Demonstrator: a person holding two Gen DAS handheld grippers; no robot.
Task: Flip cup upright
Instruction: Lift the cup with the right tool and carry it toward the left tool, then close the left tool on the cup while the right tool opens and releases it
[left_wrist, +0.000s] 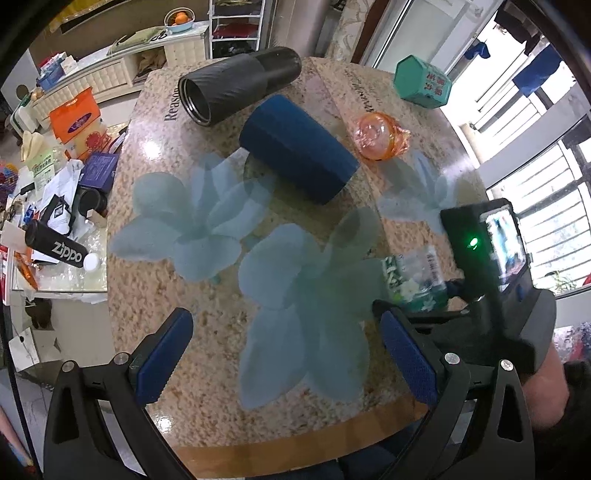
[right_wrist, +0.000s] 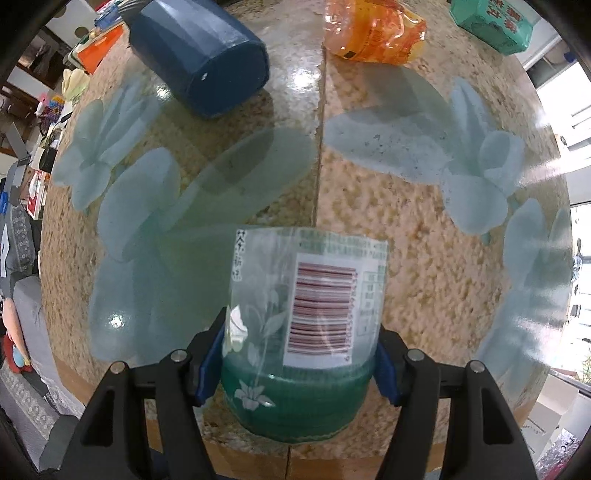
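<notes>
The left gripper (left_wrist: 286, 356) is hanging over the table with its two blue fingers (left_wrist: 164, 356) spread wide apart, holding nothing. The right gripper (right_wrist: 298, 363) is squeezing its fingers (right_wrist: 210, 363) tight on both sides.

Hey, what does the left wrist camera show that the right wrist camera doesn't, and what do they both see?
Only the left wrist view shows the black flask lying on its side, the open left gripper and the cluttered side table. Only the right wrist view shows the right gripper closed on the clear plastic cup, barcode facing the camera. Both show the blue cup on its side, the orange wrapper, the green box and the flowered table.
</notes>
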